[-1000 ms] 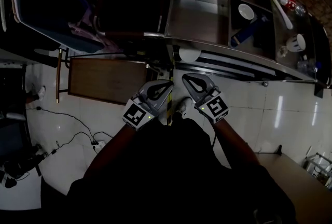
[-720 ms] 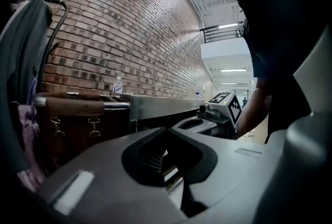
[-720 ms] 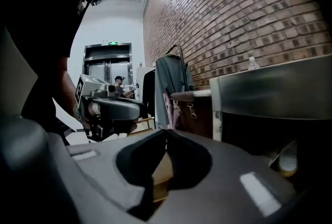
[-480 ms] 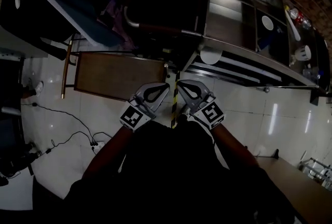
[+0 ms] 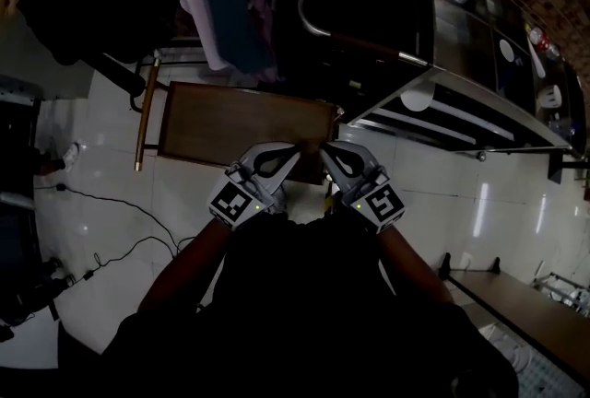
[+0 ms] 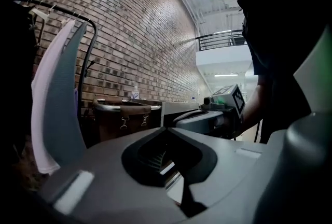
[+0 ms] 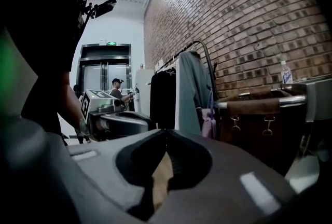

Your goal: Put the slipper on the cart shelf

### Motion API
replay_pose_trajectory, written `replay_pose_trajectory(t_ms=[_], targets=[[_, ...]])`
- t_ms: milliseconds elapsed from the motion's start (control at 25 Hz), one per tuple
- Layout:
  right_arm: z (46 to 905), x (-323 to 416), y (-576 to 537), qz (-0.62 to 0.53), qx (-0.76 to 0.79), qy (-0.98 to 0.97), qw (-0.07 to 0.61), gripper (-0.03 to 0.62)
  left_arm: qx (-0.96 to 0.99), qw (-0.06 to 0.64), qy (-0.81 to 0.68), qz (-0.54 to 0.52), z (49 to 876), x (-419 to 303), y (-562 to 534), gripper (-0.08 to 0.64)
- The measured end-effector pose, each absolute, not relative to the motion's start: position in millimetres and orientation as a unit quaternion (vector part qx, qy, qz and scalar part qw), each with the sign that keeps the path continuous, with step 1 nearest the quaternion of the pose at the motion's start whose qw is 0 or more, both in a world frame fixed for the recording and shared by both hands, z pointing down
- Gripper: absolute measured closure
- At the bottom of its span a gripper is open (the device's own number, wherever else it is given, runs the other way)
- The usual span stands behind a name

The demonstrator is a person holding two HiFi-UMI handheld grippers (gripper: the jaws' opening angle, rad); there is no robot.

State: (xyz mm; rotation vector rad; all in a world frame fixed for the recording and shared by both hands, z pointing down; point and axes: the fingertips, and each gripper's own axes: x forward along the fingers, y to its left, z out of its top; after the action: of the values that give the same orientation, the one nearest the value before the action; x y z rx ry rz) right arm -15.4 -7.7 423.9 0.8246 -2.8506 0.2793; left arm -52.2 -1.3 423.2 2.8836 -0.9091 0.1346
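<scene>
No slipper shows in any view. My left gripper [image 5: 296,148] and right gripper [image 5: 324,150] are held side by side just in front of my body, over the near edge of a brown wooden board [image 5: 240,122]. Both are shut with nothing between the jaws. In the left gripper view its tips [image 6: 166,128] meet; in the right gripper view its tips [image 7: 166,130] meet too. The steel cart [image 5: 479,64] with its shelves stands at the upper right, apart from both grippers. A white bowl [image 5: 417,98] sits on a lower shelf.
Clothes [image 5: 212,0] hang from a rack at the upper left. A brown bin [image 7: 259,114] with clips stands against the brick wall, a bottle [image 7: 284,72] behind it. Cables [image 5: 120,221] trail over the white floor at left. Another table [image 5: 525,313] is at the lower right.
The whole scene has slid right in the head view: the cart has moved to the upper right, the hanging clothes have come in at top left, and the brown board now lies under the grippers.
</scene>
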Motion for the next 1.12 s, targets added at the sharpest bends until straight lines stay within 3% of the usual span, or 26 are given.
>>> replay_pose_trajectory(t_ms=[440, 1120], targets=[[395.7, -86.6, 12.5, 0.066, 0.290, -0.952, 0.076, 0.589, 0.960, 0.034, -0.277, 0.033, 406.6, -107.6, 12.7, 0.558], [386.0, -58.2, 21.3, 0.069, 0.327, -0.940, 0.069, 0.589, 0.955, 0.048, -0.292, 0.023, 390.9, -76.9, 21.4, 0.558]])
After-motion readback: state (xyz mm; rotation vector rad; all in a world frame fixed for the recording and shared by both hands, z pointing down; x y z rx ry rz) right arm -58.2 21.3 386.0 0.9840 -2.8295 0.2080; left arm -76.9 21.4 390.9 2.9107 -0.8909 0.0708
